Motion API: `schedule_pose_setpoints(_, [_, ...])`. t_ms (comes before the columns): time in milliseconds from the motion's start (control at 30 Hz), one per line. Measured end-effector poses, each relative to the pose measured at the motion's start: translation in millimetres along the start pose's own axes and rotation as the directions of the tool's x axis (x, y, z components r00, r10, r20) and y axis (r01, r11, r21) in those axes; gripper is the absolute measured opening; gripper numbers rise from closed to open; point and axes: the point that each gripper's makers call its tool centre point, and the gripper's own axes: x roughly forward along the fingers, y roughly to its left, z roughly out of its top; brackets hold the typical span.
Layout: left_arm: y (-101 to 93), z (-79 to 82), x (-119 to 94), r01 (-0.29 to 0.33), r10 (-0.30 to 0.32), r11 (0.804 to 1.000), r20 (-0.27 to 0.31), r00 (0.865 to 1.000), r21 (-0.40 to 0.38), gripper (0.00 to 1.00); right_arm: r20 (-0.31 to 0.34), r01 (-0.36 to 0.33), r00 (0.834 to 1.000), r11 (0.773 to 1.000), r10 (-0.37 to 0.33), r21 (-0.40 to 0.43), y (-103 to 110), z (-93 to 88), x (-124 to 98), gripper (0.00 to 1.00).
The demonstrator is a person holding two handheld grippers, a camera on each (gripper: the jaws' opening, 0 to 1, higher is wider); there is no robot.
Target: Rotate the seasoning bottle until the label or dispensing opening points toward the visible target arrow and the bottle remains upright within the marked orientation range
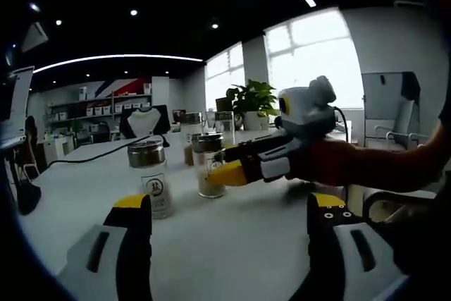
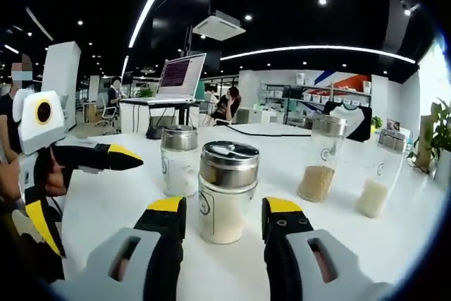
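Right gripper [image 2: 223,218] fingers, open, flank the seasoning bottle [image 2: 226,189] on the table [image 2: 394,244]; left gripper [image 1: 229,234] open nearby. Off-centre squeeze could tip it.

Grey tools [image 2: 224,225], yellow-tipped black jaws

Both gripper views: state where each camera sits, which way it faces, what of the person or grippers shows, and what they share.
Left gripper view: rides the left gripper, facing across the white table toward the windows; the right gripper and a sleeve reach in at a seasoning bottle.
Right gripper view: rides the right gripper, jaws flanking that seasoning bottle, facing the office; left gripper at left.
Shared: the bottle, table, both grippers.
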Motion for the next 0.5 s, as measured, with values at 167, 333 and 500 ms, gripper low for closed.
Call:
schedule_pose_setpoints(167, [-2.0, -1.9, 1.1, 0.005, -0.005, 1.0, -0.005, 1.0, 0.0, 0.96, -0.014, -0.005, 1.0, 1.0, 0.005, -0.025, -2.9, -3.2, 0.6, 0.32])
schedule_pose_setpoints(333, [-1.3, -1.4, 0.5, 0.003, -0.003, 1.0, -0.004, 1.0, 0.002, 0.96, -0.02, -0.029, 0.999, 1.0, 0.028, -0.009, 1.8, -1.9, 7.7, 0.33])
schedule_pose_setpoints(500, [-1.1, -1.7, -0.1, 0.003, -0.002, 1.0, -0.007, 1.0, 0.006, 0.96, -0.034, -0.044, 0.999, 0.998, 0.042, -0.049, 3.5, -1.7, 10.8, 0.3])
